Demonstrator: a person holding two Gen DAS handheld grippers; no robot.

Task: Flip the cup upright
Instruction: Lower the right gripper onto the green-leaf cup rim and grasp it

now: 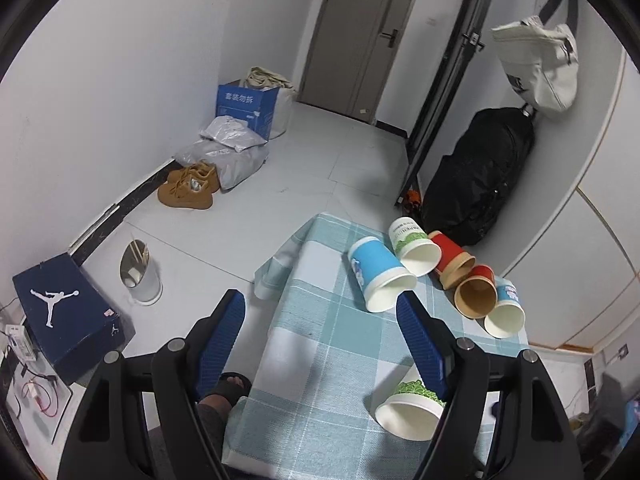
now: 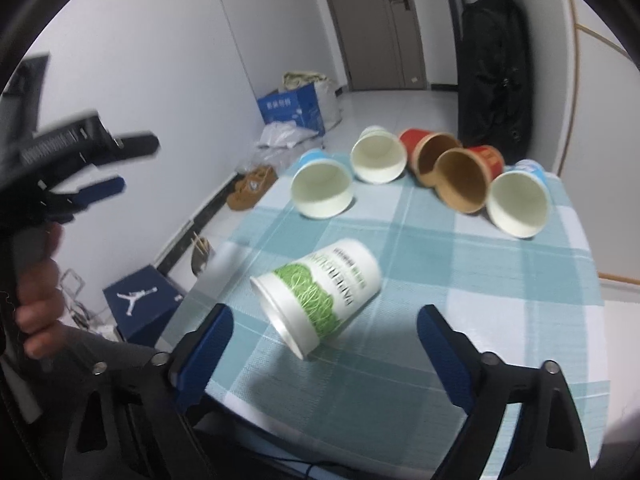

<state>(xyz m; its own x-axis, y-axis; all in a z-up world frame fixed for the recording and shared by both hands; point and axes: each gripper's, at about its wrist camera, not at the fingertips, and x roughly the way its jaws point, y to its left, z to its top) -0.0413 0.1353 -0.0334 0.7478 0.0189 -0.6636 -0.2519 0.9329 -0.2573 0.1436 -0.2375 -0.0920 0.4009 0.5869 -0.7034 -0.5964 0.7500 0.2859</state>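
The white paper cup with green scribble print (image 2: 320,294) is being found lying on its side on the checked surface (image 2: 480,280), rim pointing near-left, just ahead between the right tongs (image 2: 326,344), which are being held apart; the left tongs (image 1: 322,332), likewise apart, are being kept farther off.

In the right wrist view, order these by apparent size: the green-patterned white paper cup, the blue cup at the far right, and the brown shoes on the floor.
1. Green-patterned white paper cup, though it is nearest the camera.
2. Blue cup at the far right.
3. Brown shoes, farthest away.
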